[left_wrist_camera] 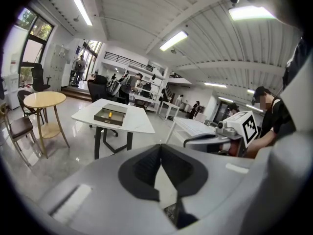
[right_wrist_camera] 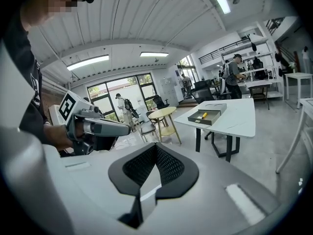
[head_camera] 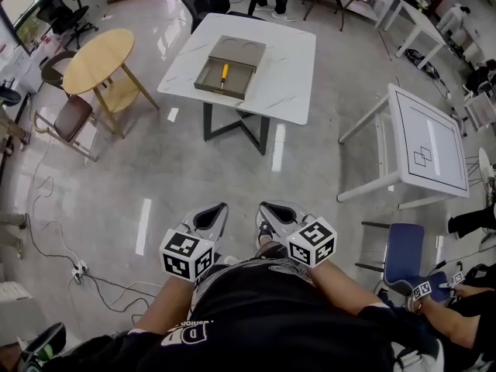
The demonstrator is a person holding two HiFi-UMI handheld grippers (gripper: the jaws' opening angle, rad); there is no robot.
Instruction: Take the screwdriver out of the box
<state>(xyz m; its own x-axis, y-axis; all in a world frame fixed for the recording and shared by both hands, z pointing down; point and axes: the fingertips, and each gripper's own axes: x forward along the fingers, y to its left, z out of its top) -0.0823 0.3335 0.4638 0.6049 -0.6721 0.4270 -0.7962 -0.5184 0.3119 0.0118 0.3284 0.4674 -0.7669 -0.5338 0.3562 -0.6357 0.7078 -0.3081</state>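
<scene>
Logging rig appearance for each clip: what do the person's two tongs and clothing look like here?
The left tongs and right tongs have smooth light-grey shells with black ribbed inner pads. Each carries a white cube printed with black square markers: left cube, right cube. No cables show. The person wears a black top with white lettering.

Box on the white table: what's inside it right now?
A yellow-handled screwdriver lies inside the box; its tip and anything smaller are too distant to make out.

Upper centre of the head view: the screwdriver [head_camera: 225, 73] in the box [head_camera: 219, 94] shows only a yellow handle, its shaft too small to tell.
</scene>
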